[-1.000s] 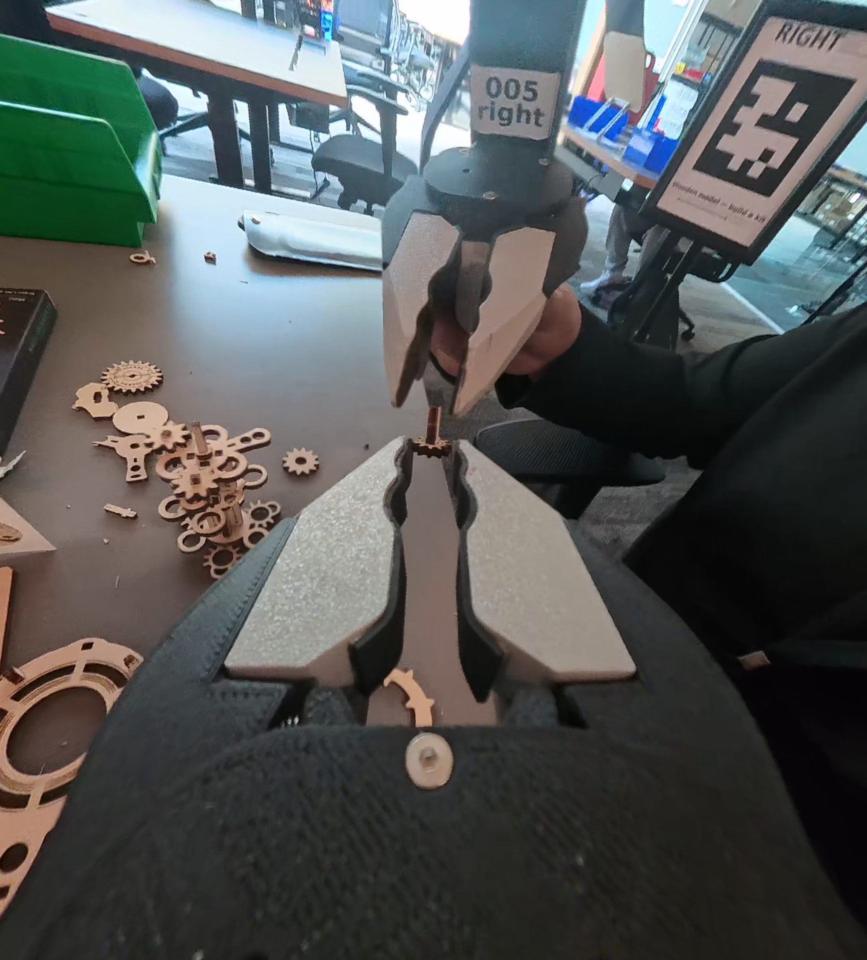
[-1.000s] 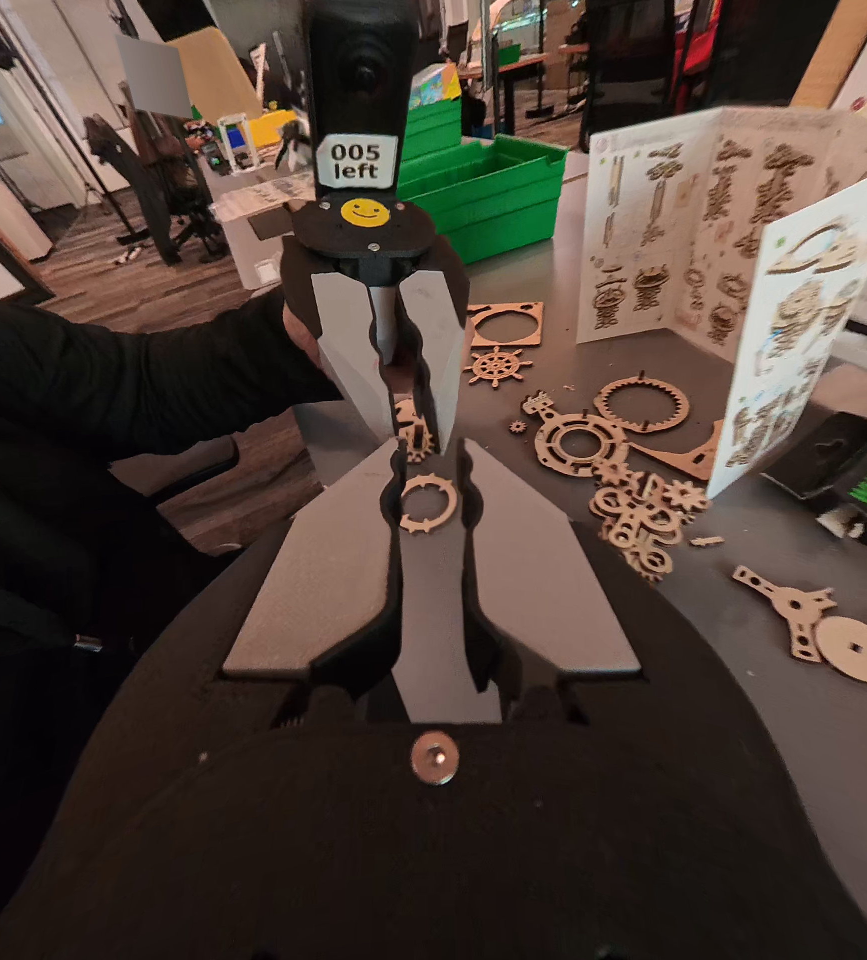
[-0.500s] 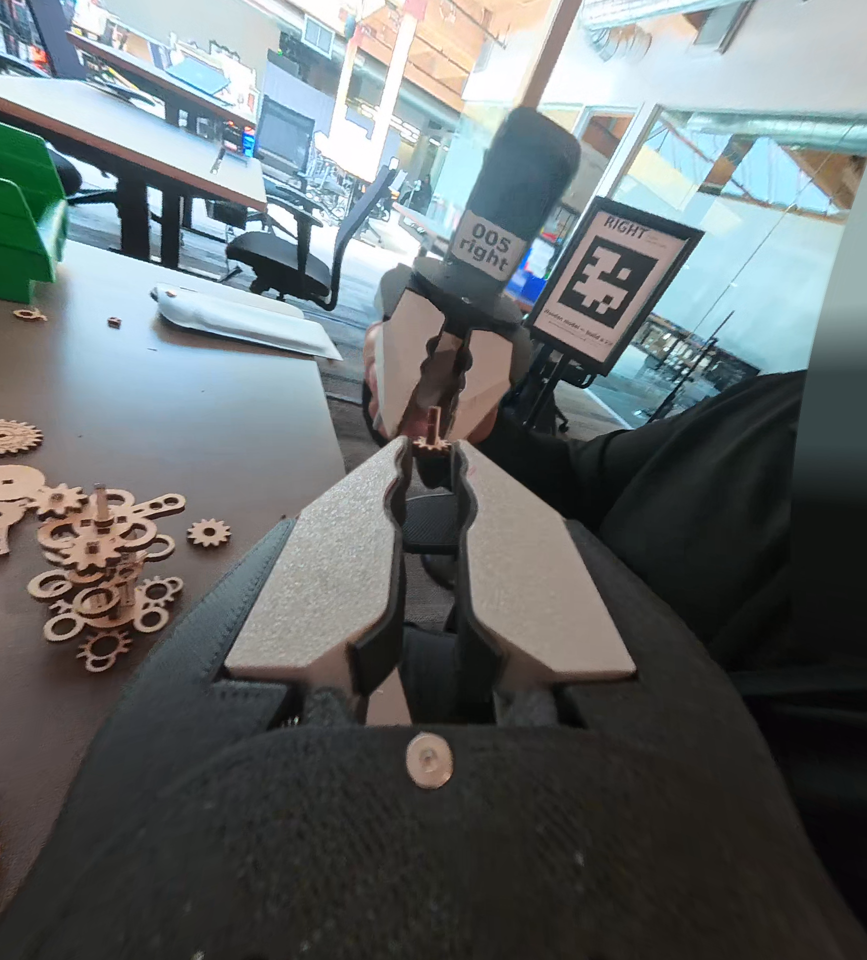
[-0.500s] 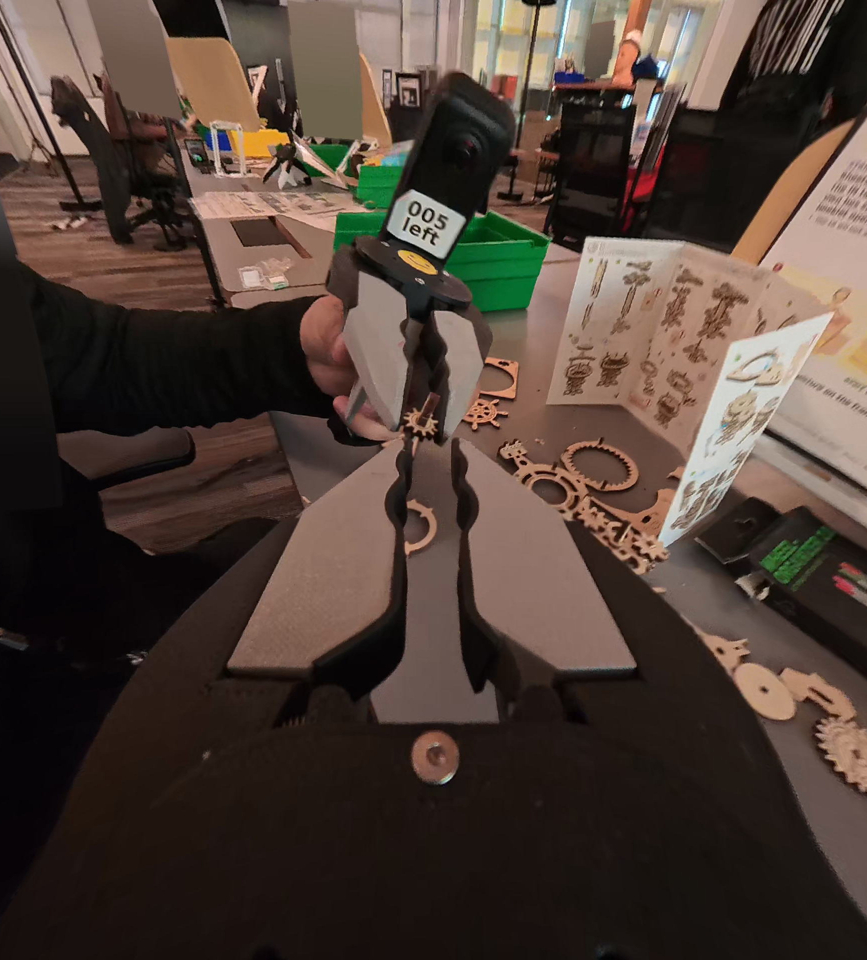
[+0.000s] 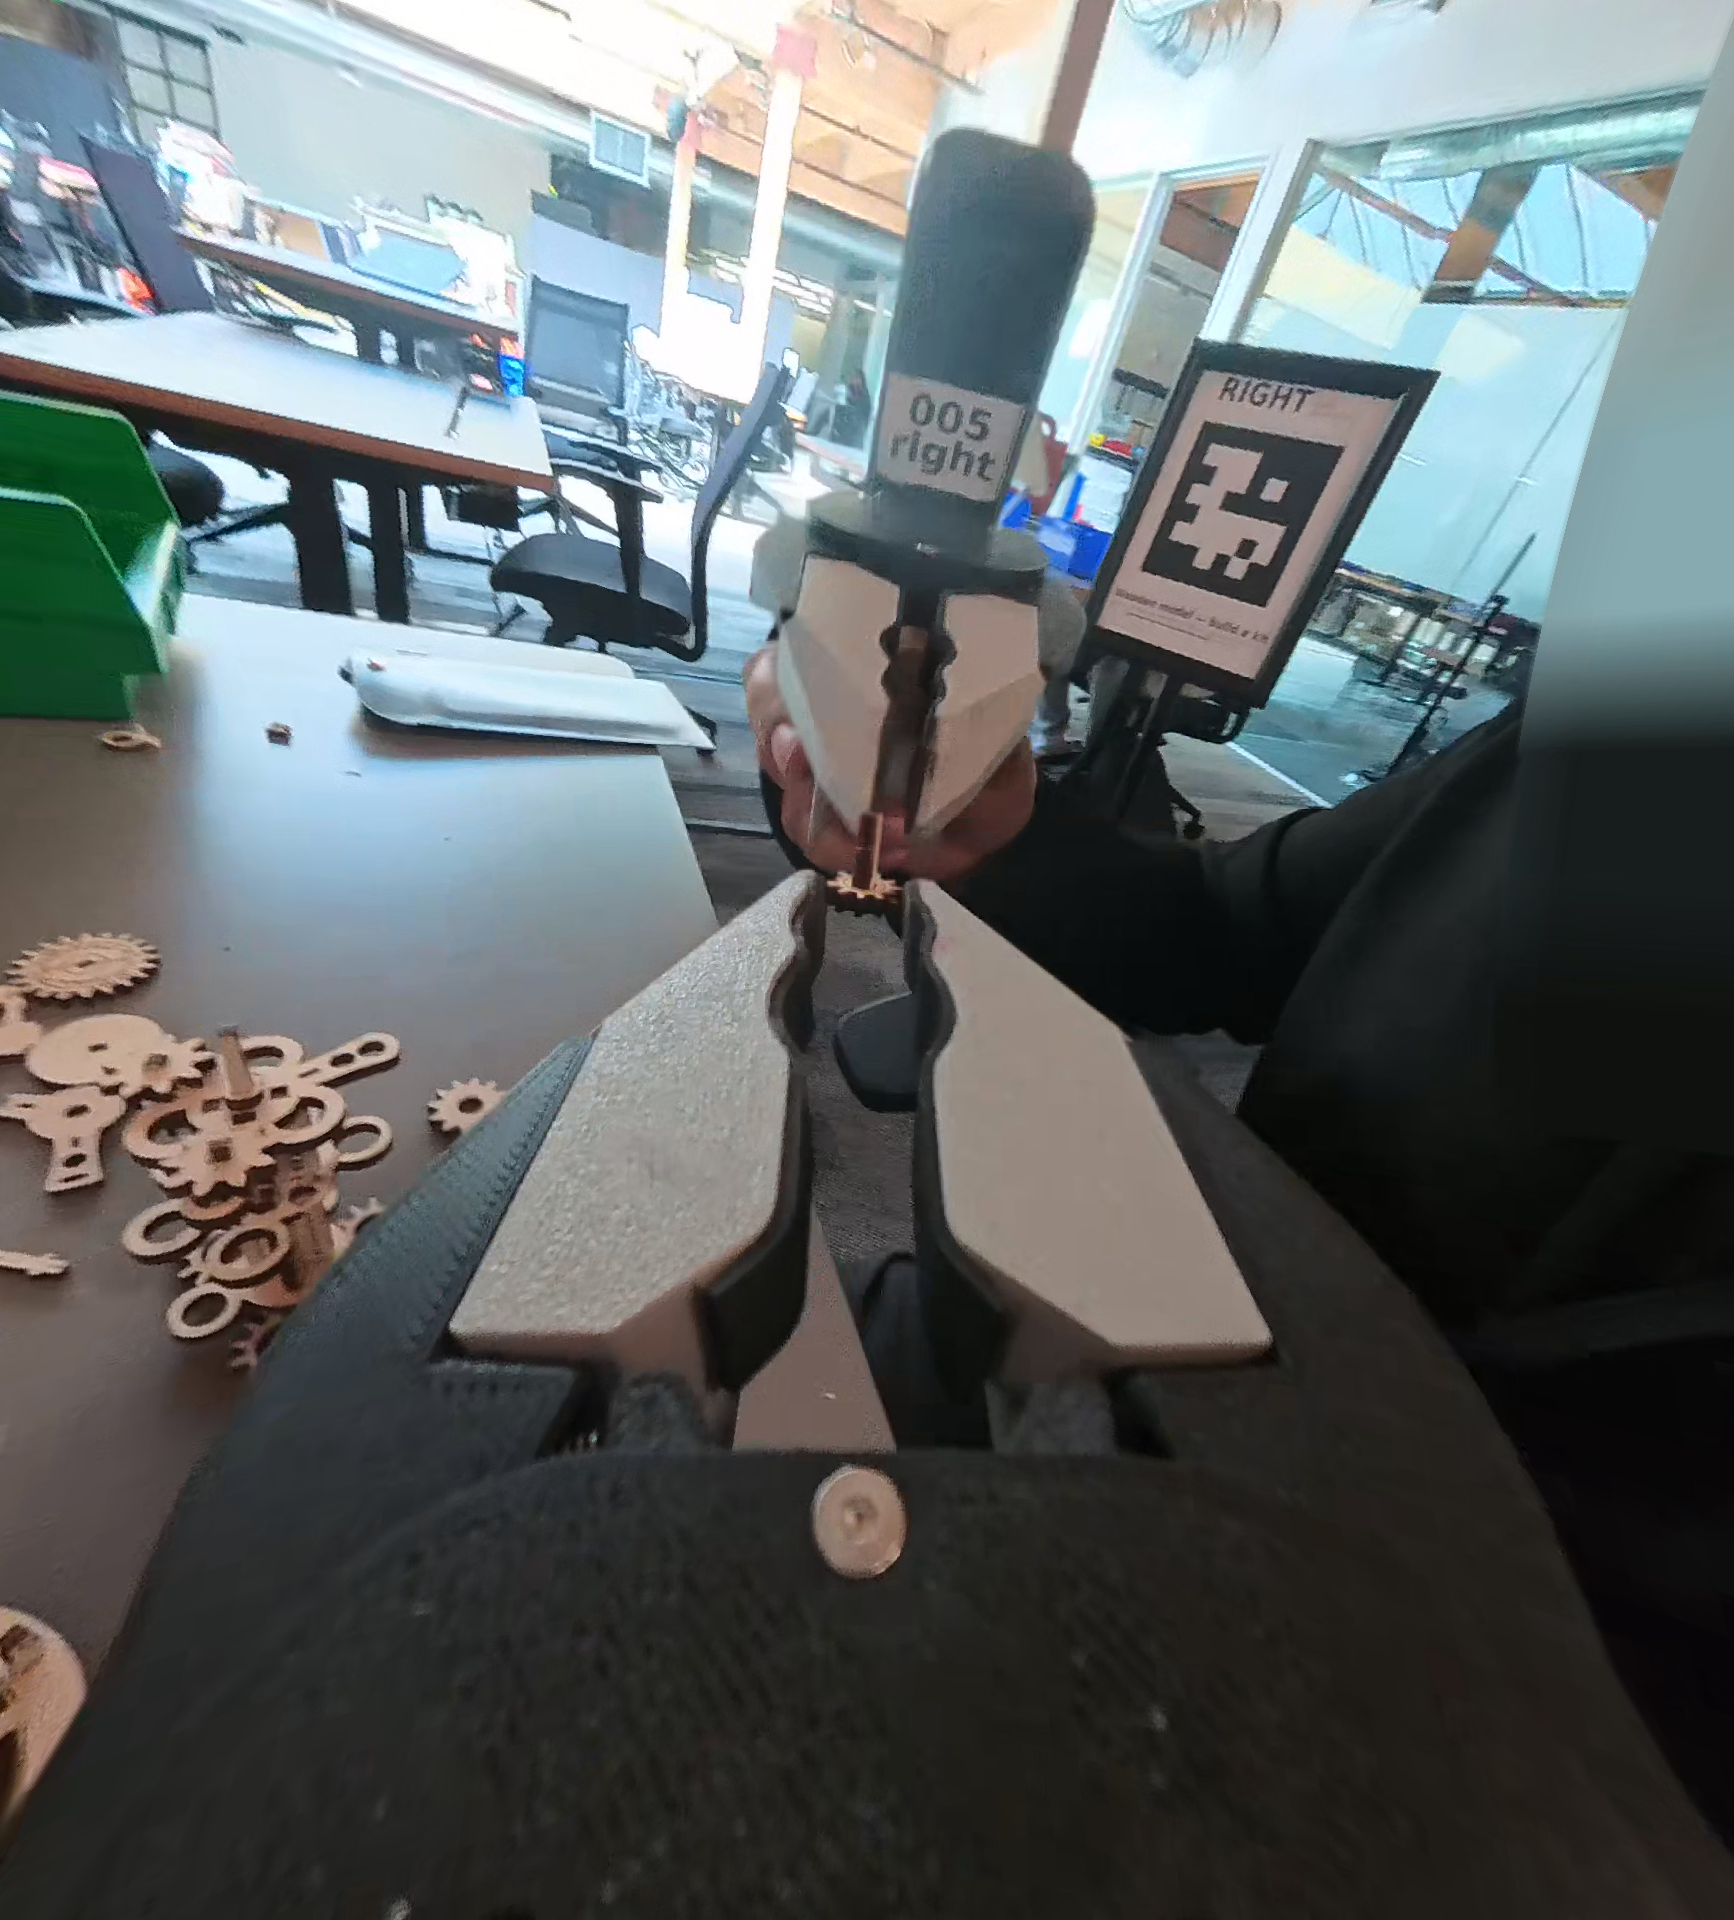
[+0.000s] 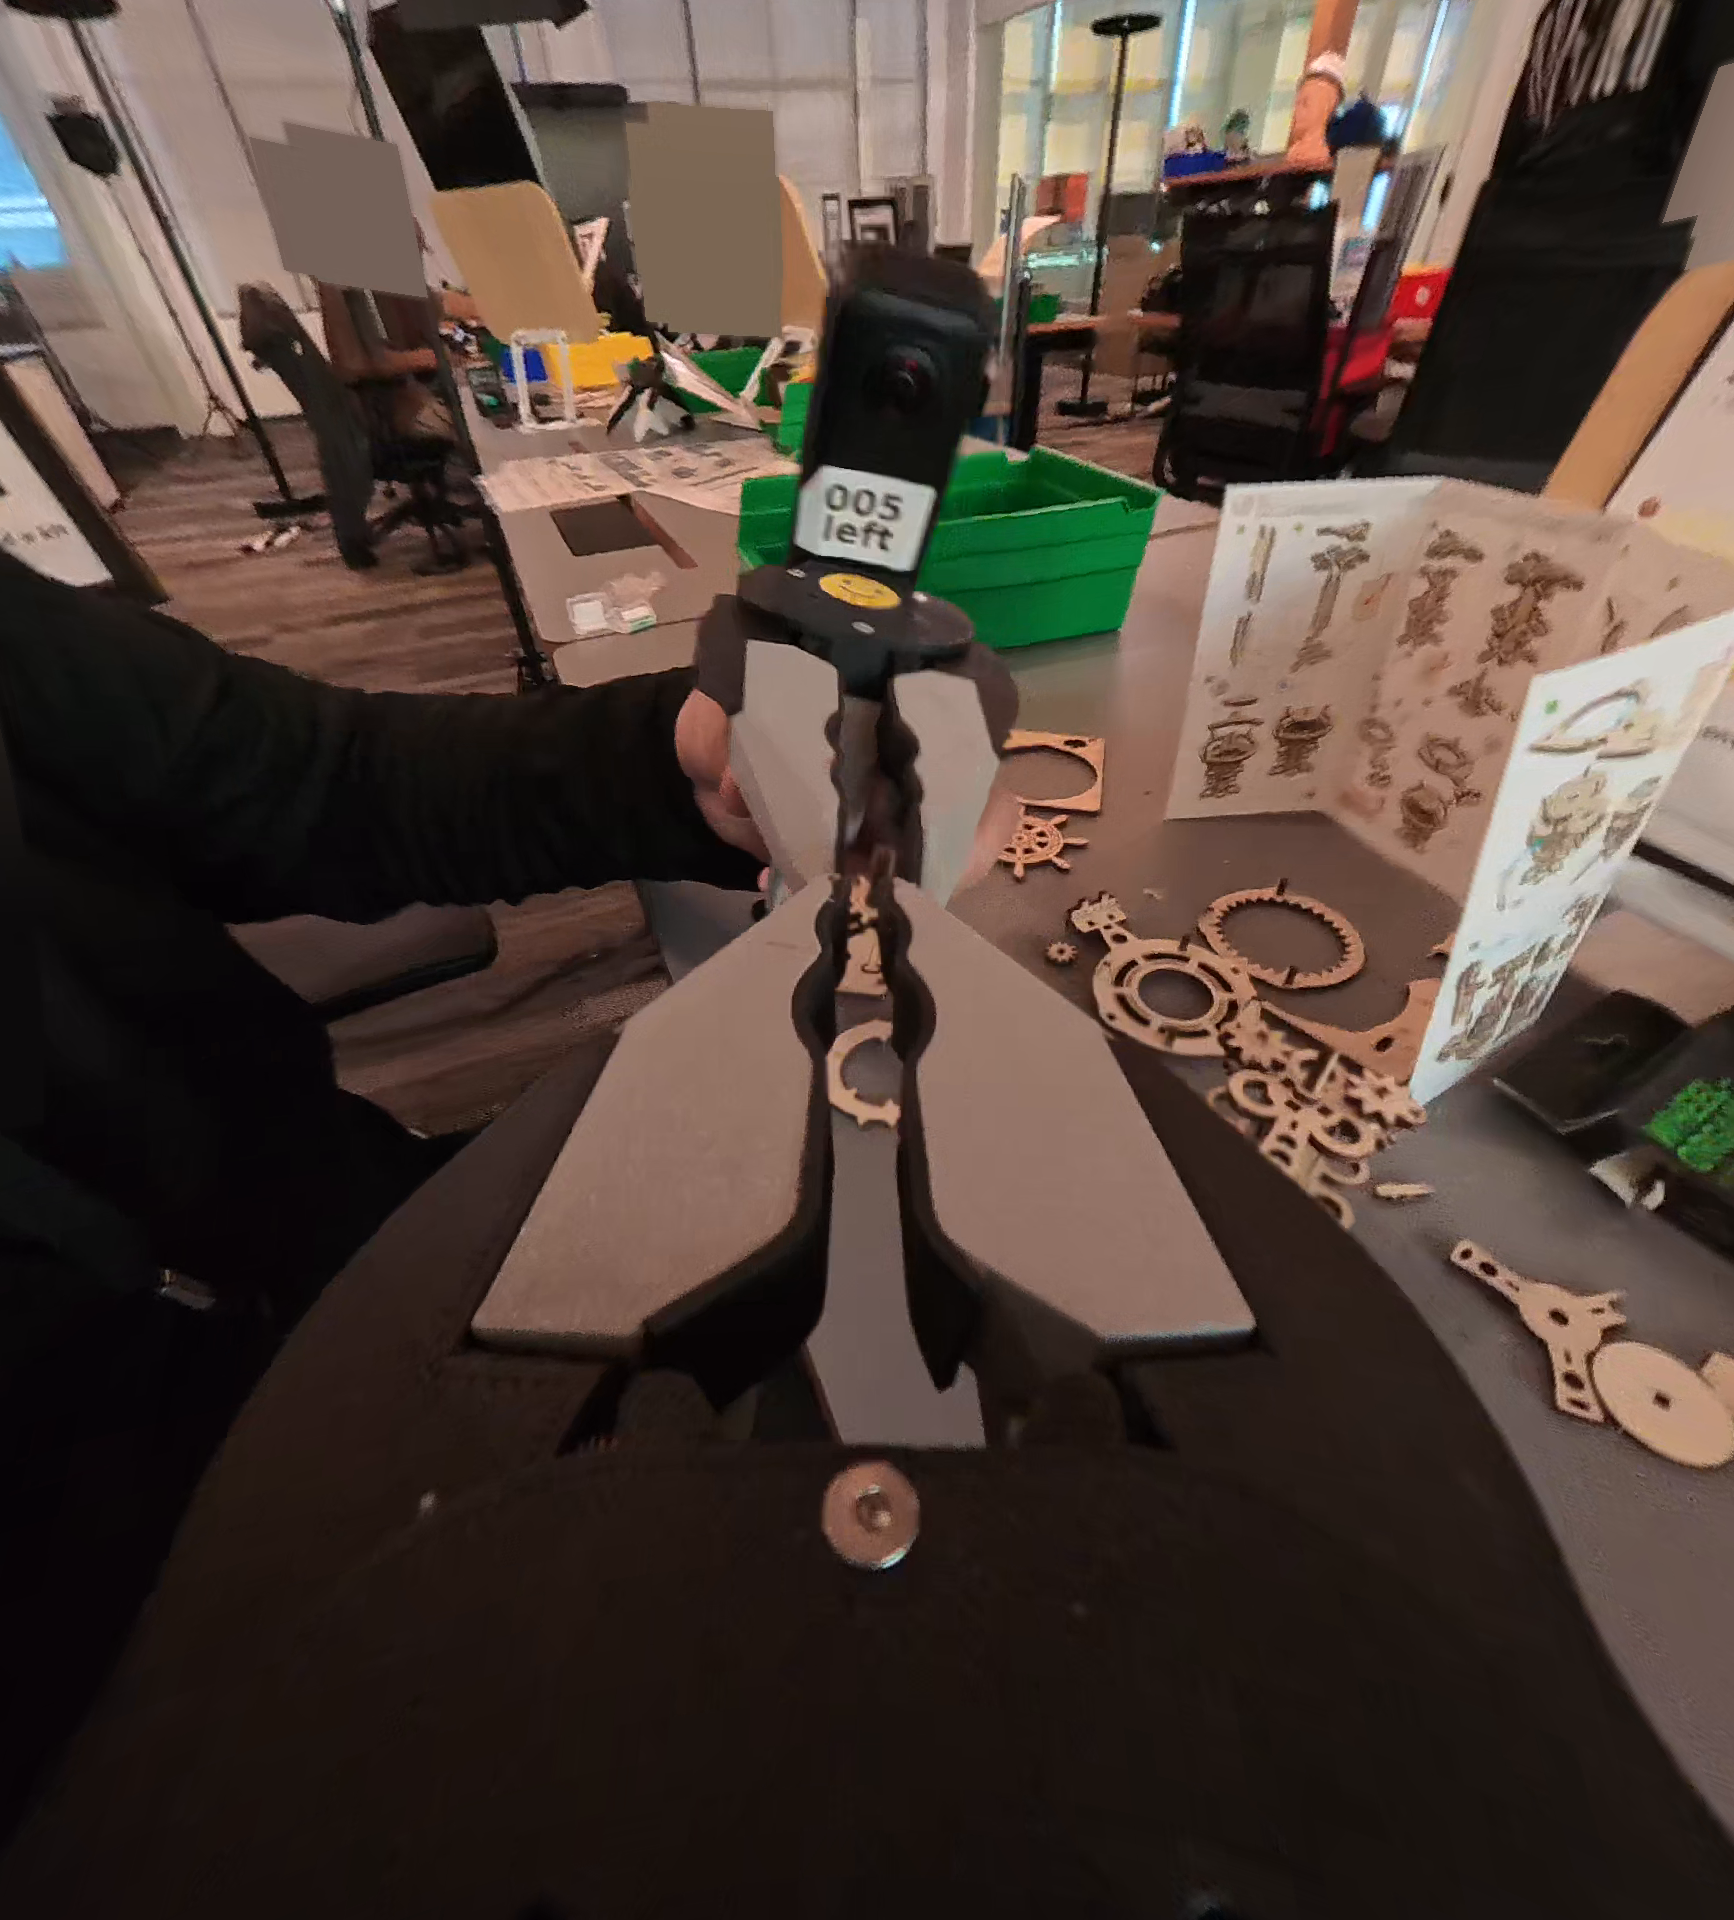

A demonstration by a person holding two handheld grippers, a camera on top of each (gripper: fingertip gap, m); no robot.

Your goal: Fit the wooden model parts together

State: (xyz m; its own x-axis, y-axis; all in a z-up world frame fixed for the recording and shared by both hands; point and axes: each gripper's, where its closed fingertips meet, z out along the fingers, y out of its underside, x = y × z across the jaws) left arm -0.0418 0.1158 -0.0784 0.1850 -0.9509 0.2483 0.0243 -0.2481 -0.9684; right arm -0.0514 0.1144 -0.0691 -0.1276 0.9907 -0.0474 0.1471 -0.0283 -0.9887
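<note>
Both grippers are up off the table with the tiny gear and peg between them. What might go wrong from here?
1. The small gear sits only at the very tips of the left gripper; a sideways push from the peg may pop it out.
2. The right gripper pinches the thin peg near its end, so it may tilt or snap.
3. They meet beyond the table edge, so a dropped part likely falls to the floor.

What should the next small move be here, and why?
Probably press the right claw gently toward the left claw, seating its wooden peg deeper. The peg stands in the small gear that the left claw pinches, mostly protruding, both held off the table.
</note>
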